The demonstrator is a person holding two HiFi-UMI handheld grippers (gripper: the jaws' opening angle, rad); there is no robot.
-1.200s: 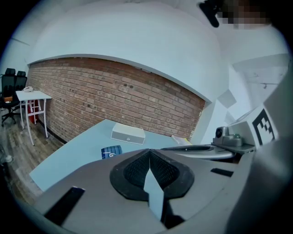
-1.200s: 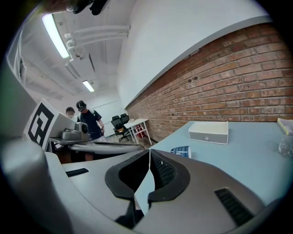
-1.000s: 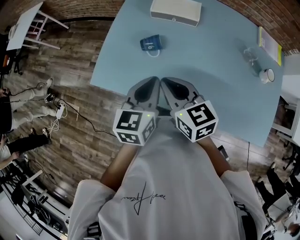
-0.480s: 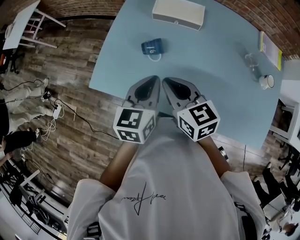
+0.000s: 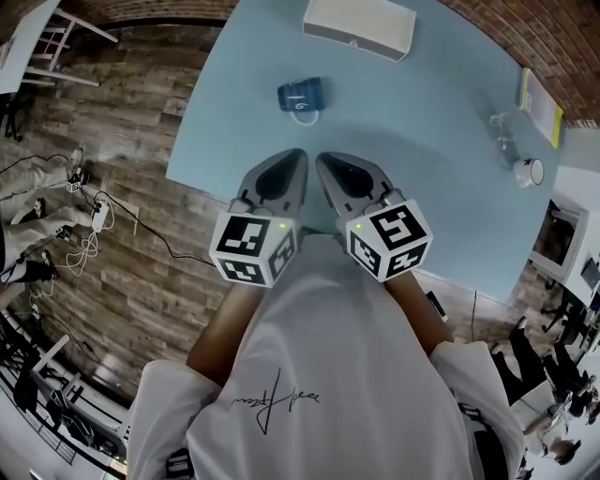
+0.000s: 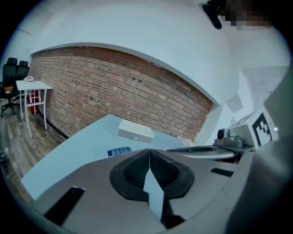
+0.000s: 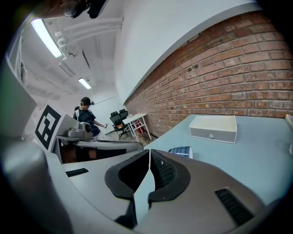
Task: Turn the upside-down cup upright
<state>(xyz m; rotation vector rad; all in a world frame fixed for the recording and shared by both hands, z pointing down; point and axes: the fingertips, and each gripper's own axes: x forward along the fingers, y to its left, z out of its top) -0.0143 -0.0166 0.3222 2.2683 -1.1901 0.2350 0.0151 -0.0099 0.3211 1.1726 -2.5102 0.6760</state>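
A dark blue ribbed cup [image 5: 300, 97] with a white handle sits on the light blue table [image 5: 422, 216], a little beyond both grippers. It shows just past the jaws in the left gripper view as the cup [image 6: 119, 151] and in the right gripper view as the cup [image 7: 181, 151]. My left gripper [image 5: 298, 157] and right gripper [image 5: 322, 161] are side by side at the table's near edge, tips pointing at the cup and well apart from it. Both are shut with nothing held: left gripper [image 6: 149, 151], right gripper [image 7: 149, 151].
A white box [image 5: 359, 26] lies at the far edge behind the cup. At the right stand a clear glass [image 5: 502, 127], a small white cup [image 5: 528, 172] and a yellow-edged book [image 5: 538, 94]. Wood floor with cables lies left of the table.
Both grippers stay shut and side by side; they have shifted slightly left in the head view. The cup has not moved on the table.
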